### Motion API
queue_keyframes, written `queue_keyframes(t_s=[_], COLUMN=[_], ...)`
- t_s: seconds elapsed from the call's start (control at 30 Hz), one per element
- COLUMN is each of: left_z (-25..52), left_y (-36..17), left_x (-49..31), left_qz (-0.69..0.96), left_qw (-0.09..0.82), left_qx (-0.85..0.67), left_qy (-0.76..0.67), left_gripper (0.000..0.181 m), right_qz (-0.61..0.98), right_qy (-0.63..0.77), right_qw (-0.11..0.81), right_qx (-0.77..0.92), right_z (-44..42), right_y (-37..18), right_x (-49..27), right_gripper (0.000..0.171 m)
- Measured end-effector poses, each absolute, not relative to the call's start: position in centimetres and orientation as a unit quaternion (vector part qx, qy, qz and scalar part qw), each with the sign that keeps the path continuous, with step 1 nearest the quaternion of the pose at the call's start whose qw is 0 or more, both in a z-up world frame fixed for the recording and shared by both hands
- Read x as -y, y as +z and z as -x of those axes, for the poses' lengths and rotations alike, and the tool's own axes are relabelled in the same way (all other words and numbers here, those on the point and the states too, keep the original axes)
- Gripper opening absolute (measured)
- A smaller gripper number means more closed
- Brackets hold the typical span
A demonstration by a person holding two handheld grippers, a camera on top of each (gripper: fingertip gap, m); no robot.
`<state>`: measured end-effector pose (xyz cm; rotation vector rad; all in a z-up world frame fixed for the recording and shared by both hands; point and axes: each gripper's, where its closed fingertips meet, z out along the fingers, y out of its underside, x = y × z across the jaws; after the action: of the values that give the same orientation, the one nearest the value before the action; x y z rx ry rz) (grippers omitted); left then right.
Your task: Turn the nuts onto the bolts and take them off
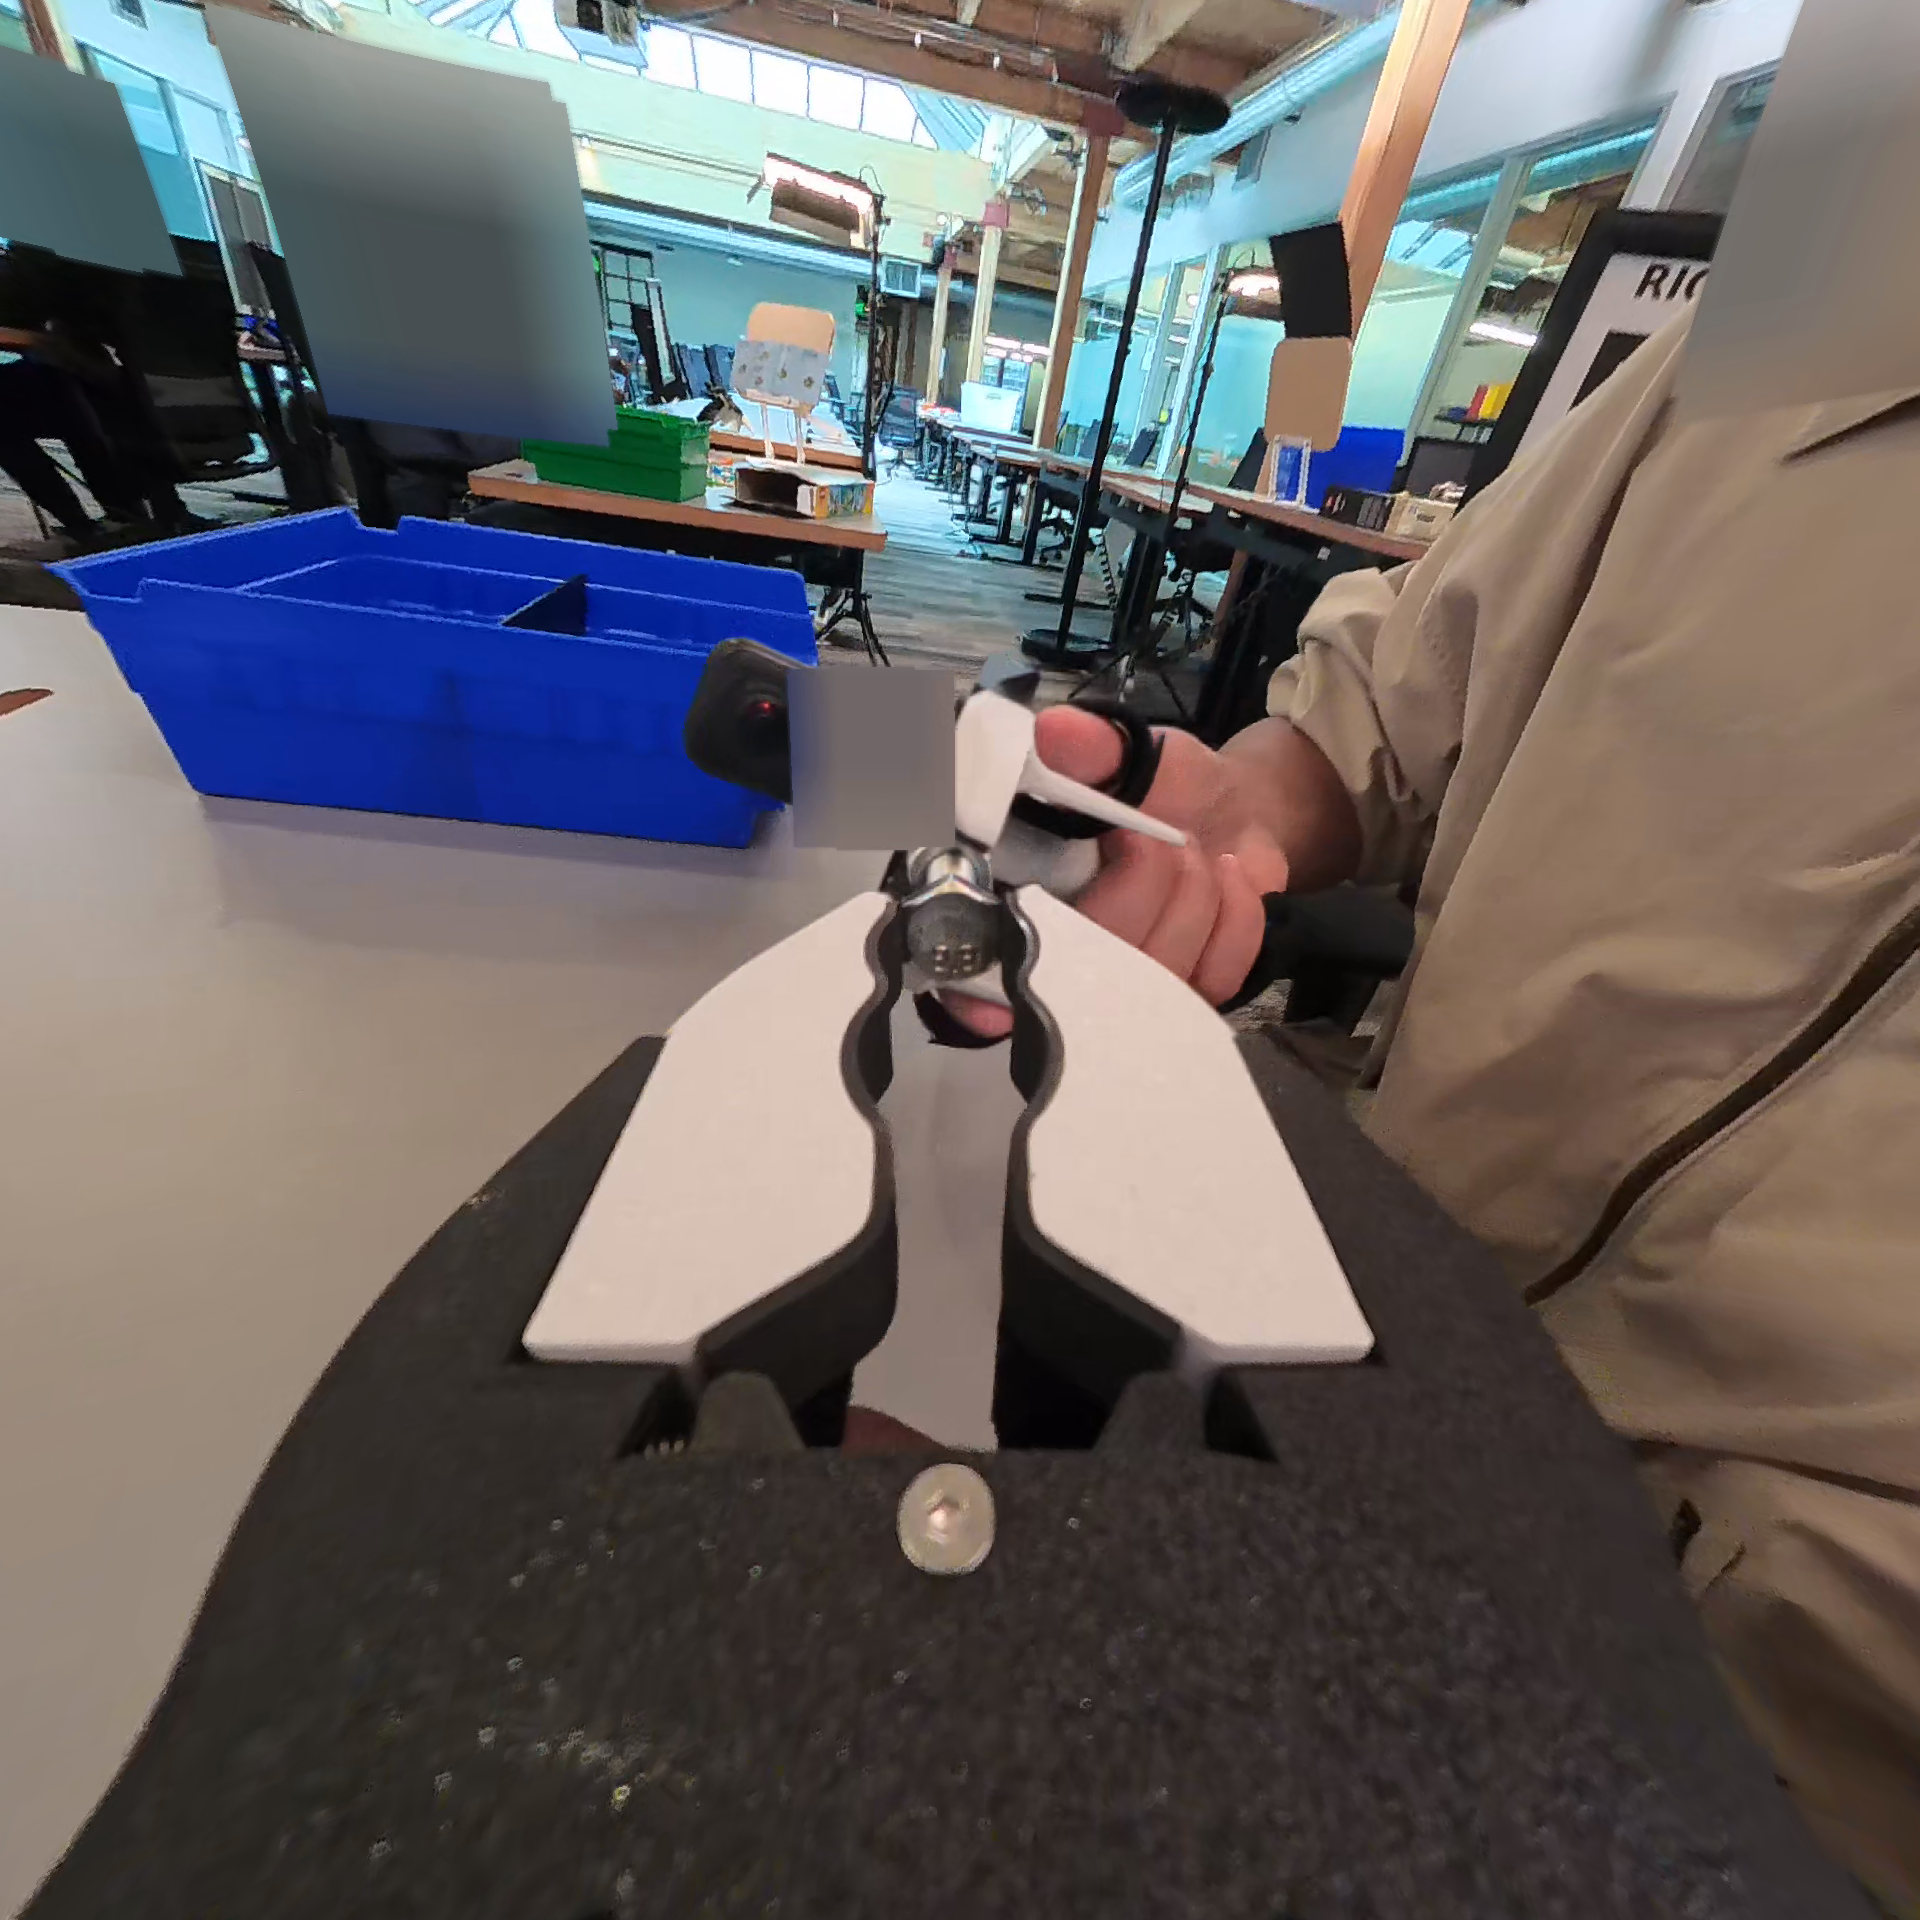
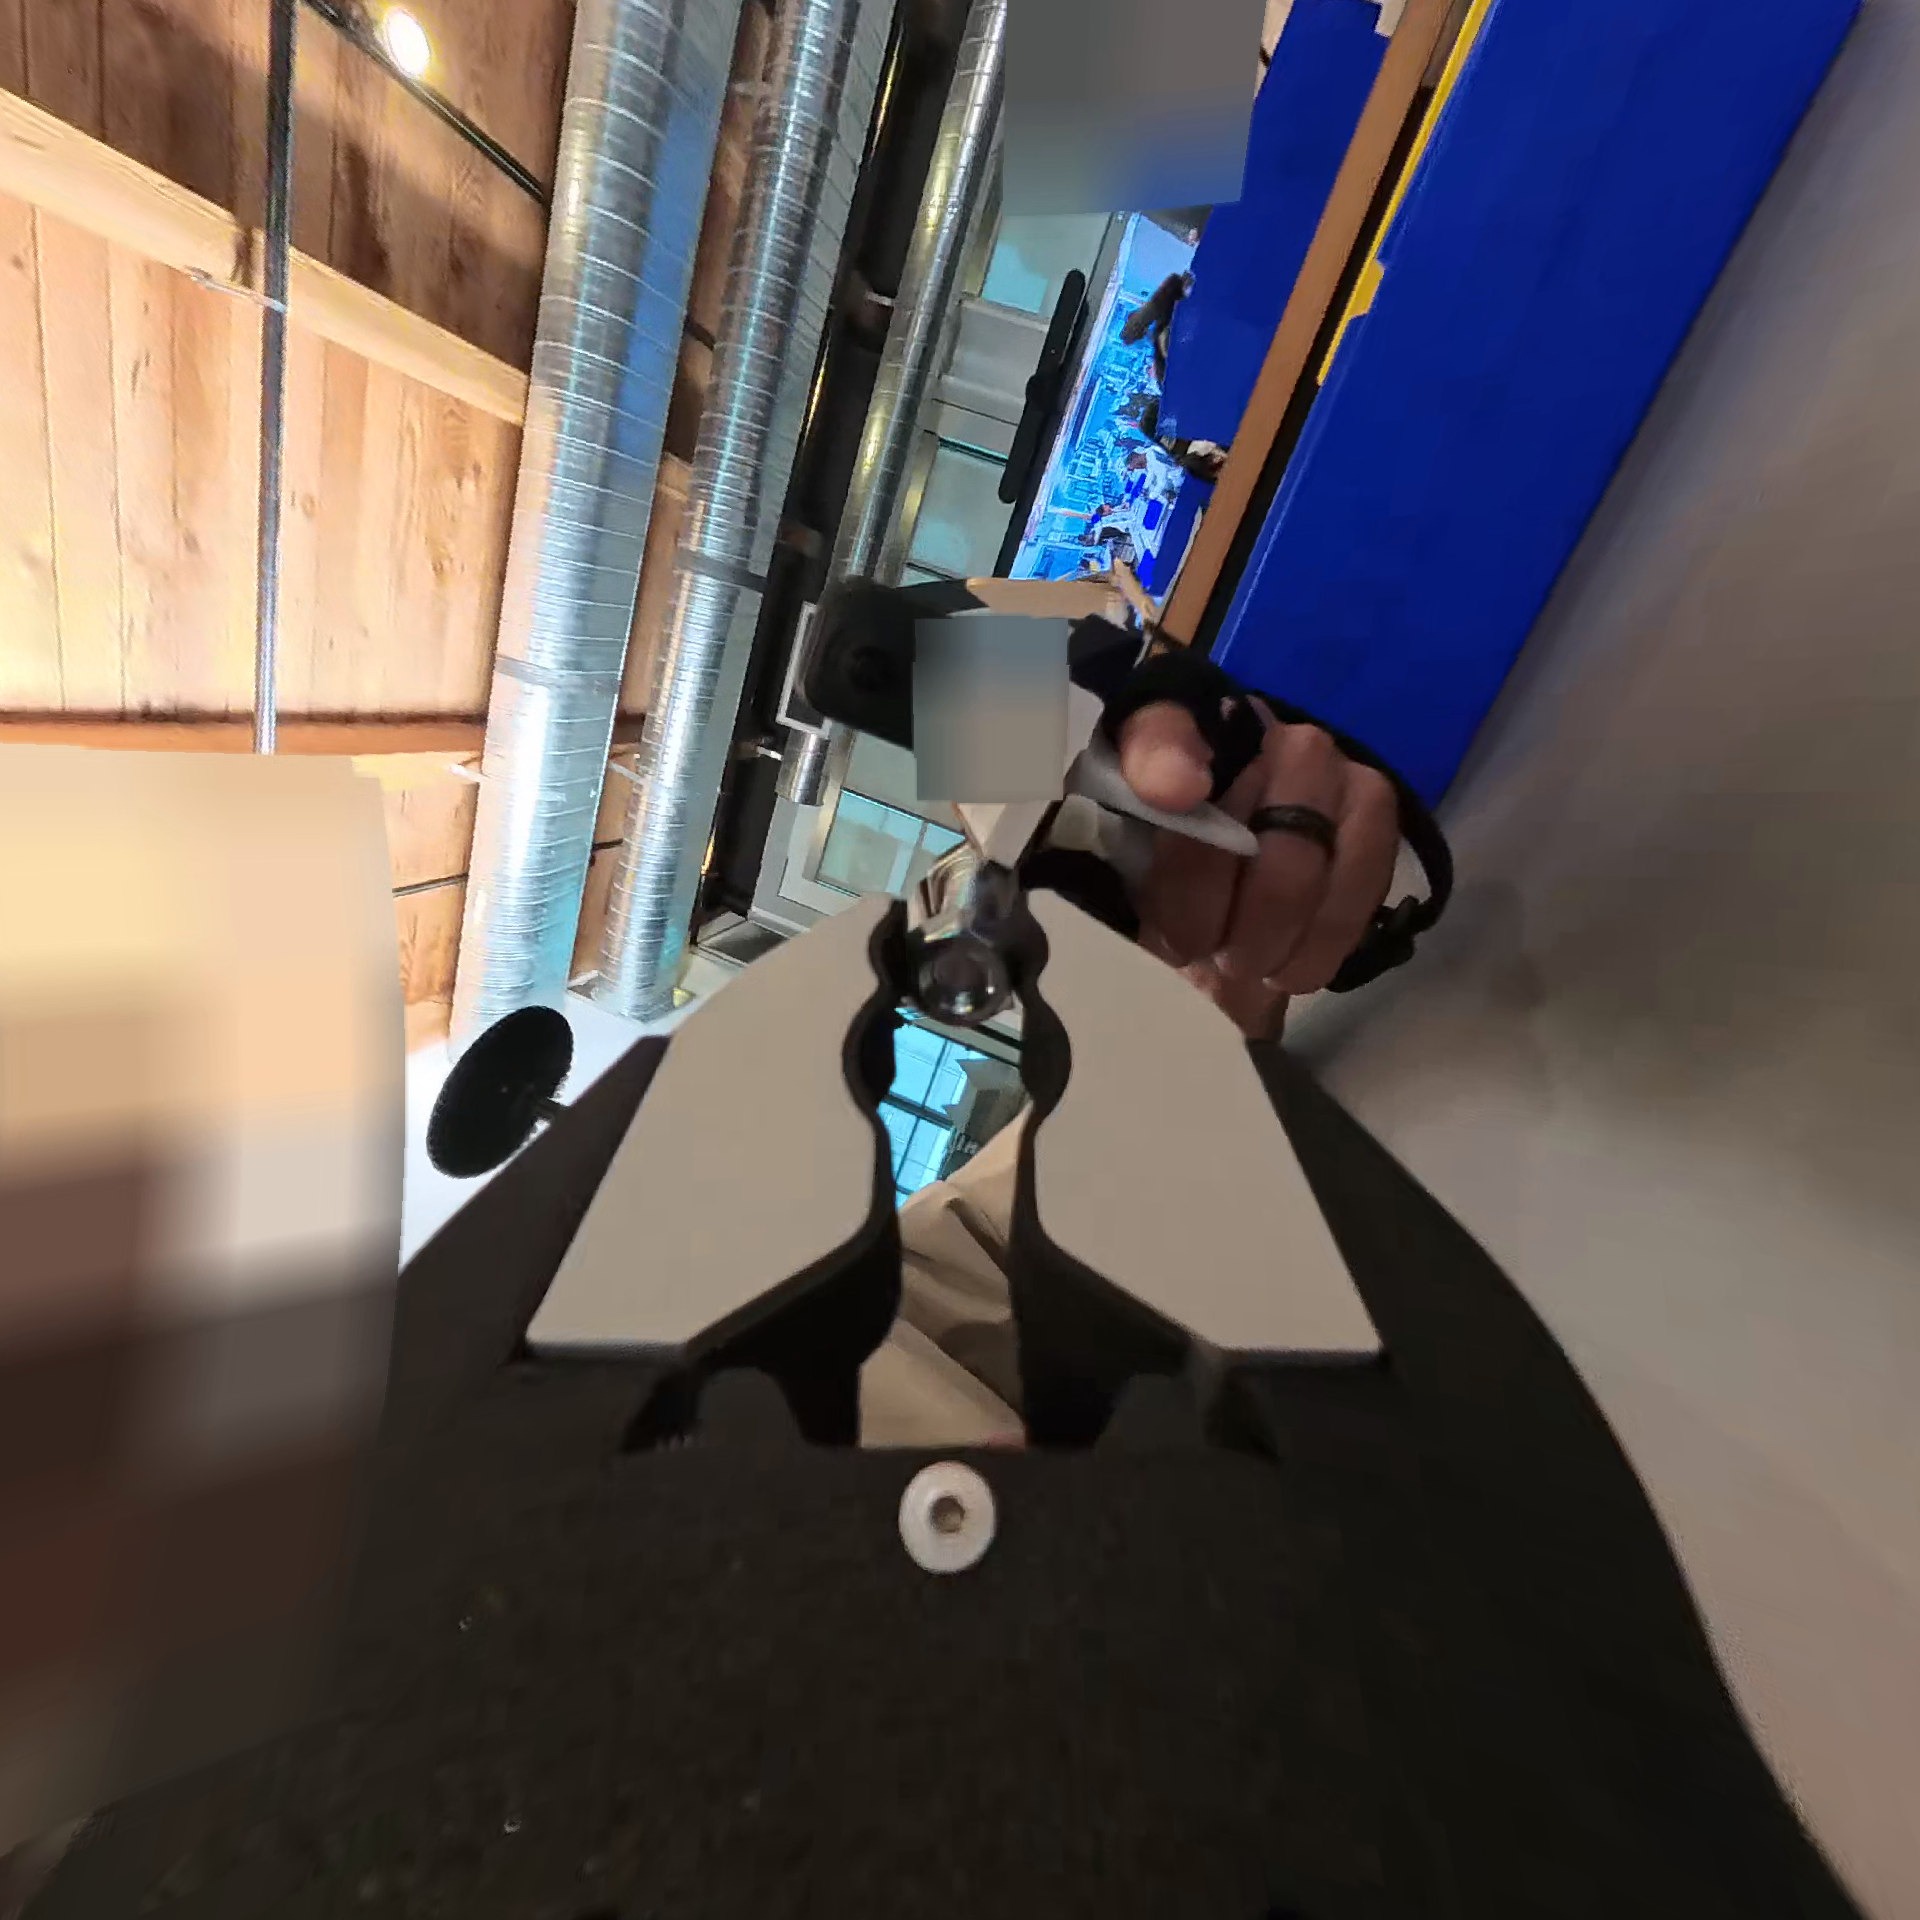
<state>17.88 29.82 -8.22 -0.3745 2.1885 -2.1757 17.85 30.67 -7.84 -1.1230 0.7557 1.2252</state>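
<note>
In the left wrist view my left gripper (image 1: 951,920) is shut on the hex head of a silver bolt (image 1: 948,954), held in the air above the grey table (image 1: 260,1039). A silver nut (image 1: 948,871) sits on the bolt's shaft just beyond the head. The right gripper (image 1: 1003,774) faces mine from the far end, held by a hand (image 1: 1195,831). In the right wrist view, which is rolled sideways, my right gripper (image 2: 961,925) is shut on the nut (image 2: 961,982). The bolt's shaft (image 2: 971,888) runs on toward the left gripper (image 2: 862,665).
A blue divided bin (image 1: 447,675) stands on the table at the back left; it shows at the upper right of the right wrist view (image 2: 1507,364). A person in a beige jacket (image 1: 1662,935) fills the right side. Office desks stand beyond. The grippers are tip to tip, or close to it.
</note>
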Motion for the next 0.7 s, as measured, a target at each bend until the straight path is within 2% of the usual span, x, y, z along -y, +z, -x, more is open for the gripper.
queue_keyframes(t_s=[0.17,0.37,0.57,0.7], left_z=[-17.8,-18.0,-18.1,-18.5], left_y=[-8.0,-7.2,-7.1,-7.4], left_x=[-29.8,-29.8,-29.8,-29.9], left_qz=[0.124,0.145,0.158,0.165], left_qw=[0.0,-0.068,-0.117,-0.111], left_qx=[-0.694,-0.648,-0.624,-0.624], left_qy=[-0.709,-0.745,-0.757,-0.756], left_gripper=[0.017,0.017,0.017,0.017], right_qz=[0.556,0.672,0.756,0.764], right_qy=[0.452,0.254,0.033,-0.078], right_qw=[0.64,0.68,0.654,0.629], right_qx=[-0.279,-0.143,0.032,0.116], right_z=[-17.6,-17.7,-17.8,-18.4], right_y=[-7.9,-7.7,-8.5,-8.8], right_x=[-30.6,-30.6,-30.7,-30.6], right_gripper=[0.019,0.019,0.019,0.019])
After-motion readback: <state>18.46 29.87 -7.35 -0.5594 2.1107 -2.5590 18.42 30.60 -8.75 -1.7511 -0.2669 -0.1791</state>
